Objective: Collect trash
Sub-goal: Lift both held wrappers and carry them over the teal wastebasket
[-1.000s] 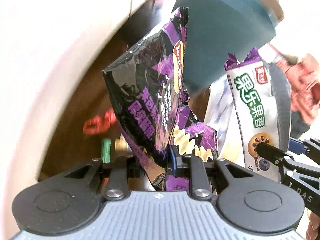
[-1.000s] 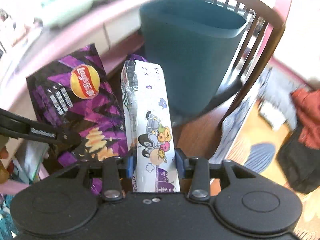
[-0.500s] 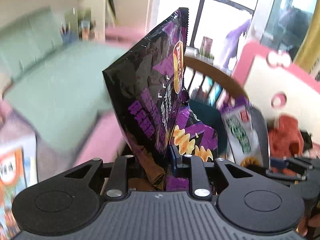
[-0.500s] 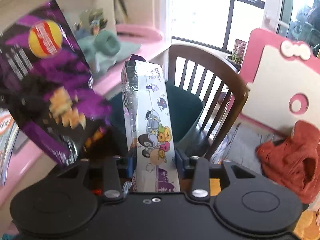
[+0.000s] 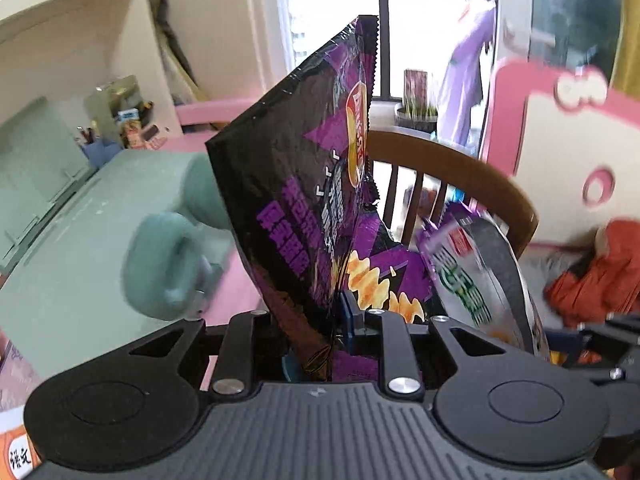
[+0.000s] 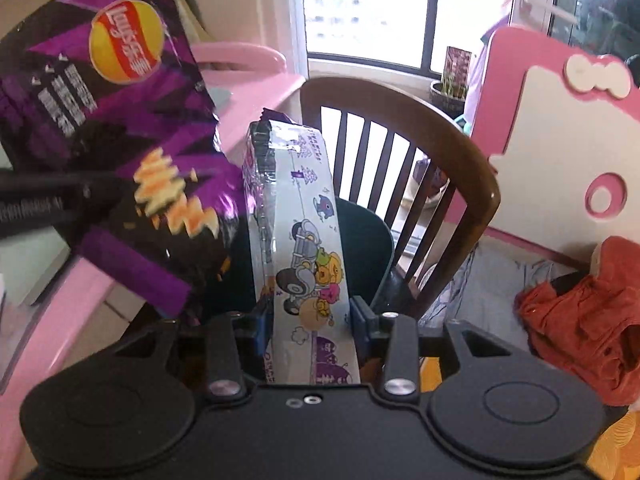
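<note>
Two pieces of trash are in hand, one per hand-held gripper. Left wrist view: the left hand-held gripper (image 5: 320, 332) is closed on the lower end of a purple chip bag (image 5: 304, 184), which stands upright through the centre of the frame, its serrated top edge toward the upper middle. Right wrist view: the right hand-held gripper (image 6: 308, 320) is clamped across the lower part of a white cookie pack (image 6: 300, 232) printed with cartoon figures; the pack rises upright at centre frame, its crimped end uppermost. Each item also shows in the other view: the chip bag at upper left of the right wrist view, the cookie pack at lower right of the left wrist view. Just behind the cookie pack, at centre of the right wrist view, lies the dark teal rim of a bin (image 6: 368, 240), in front of a wooden chair (image 6: 420, 140); both wrappers appear close to it. Handling, as judged: the chip bag is thin, glossy film, very light, limp and slippery, so a pinch near a crimped seam should hold best. The cookie pack keeps a boxy form and seems somewhat stiffer, possibly with an inner tray; a grip across its narrow width suits it, though hard pressure may crush it.
</note>
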`<state>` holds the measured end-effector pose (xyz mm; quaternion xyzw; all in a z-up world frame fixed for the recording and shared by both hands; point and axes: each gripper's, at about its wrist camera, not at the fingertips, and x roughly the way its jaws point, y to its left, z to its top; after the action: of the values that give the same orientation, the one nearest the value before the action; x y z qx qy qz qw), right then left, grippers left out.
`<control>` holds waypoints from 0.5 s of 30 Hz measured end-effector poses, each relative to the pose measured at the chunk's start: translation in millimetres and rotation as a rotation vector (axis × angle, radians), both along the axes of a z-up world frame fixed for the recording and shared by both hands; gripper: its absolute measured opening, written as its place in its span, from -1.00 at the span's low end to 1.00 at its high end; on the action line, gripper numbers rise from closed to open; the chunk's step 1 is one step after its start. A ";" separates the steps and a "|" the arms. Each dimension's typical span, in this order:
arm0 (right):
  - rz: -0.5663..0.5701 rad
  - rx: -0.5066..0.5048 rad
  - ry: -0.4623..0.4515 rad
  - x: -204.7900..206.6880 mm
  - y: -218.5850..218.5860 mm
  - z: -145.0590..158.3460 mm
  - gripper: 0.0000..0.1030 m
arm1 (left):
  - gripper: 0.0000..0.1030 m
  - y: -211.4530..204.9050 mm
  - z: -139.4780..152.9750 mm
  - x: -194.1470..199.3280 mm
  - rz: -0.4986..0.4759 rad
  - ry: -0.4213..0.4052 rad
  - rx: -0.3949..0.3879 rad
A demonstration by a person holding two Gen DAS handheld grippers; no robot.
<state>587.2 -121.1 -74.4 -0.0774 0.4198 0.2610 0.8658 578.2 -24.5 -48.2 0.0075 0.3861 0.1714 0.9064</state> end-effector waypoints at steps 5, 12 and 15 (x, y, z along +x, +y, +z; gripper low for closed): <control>-0.011 0.024 0.063 23.8 8.9 -28.8 -0.24 | -0.56 -0.1 -38.2 9.9 -0.017 0.111 0.016; -0.007 0.027 0.083 37.8 14.0 -52.1 -0.26 | -0.54 -2.8 -70.3 28.3 -0.032 0.220 0.004; -0.001 0.015 0.089 41.6 14.7 -59.5 -0.23 | -0.53 0.2 -81.9 37.0 -0.026 0.275 0.003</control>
<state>628.9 -106.5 -133.9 -0.0590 0.4562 0.2670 0.8469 615.1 -24.3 -130.1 0.0372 0.5065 0.1576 0.8469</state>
